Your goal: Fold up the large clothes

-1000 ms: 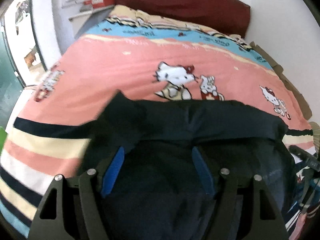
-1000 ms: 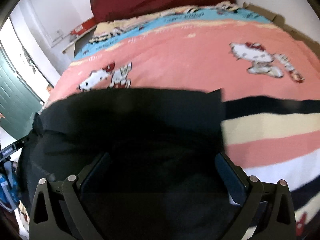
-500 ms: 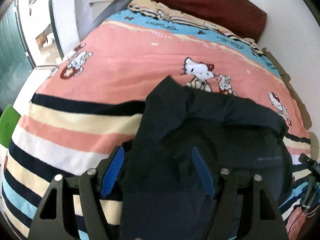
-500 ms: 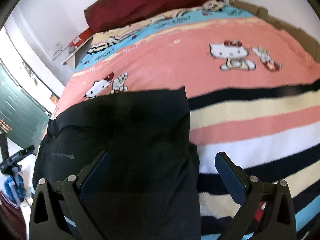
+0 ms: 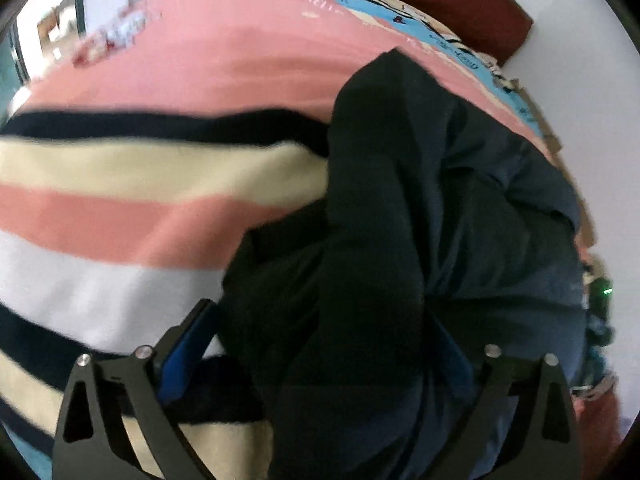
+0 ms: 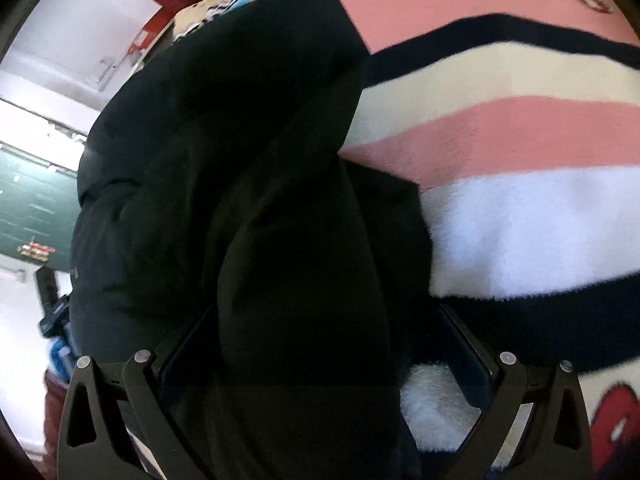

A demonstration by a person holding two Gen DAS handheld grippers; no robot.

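The dark navy garment [image 5: 400, 240] lies bunched and creased on the striped bed [image 5: 120, 208], now narrower than a second ago; both the left claw [image 5: 316, 344] and right claw [image 6: 320, 352] stand apart around its folds

No lettering can be read with certainty. The blanket [image 5: 168, 208] carries dark script on its blue band [image 5: 448, 40] toward one o'clock in the left wrist view, too blurred and tilted to make out.
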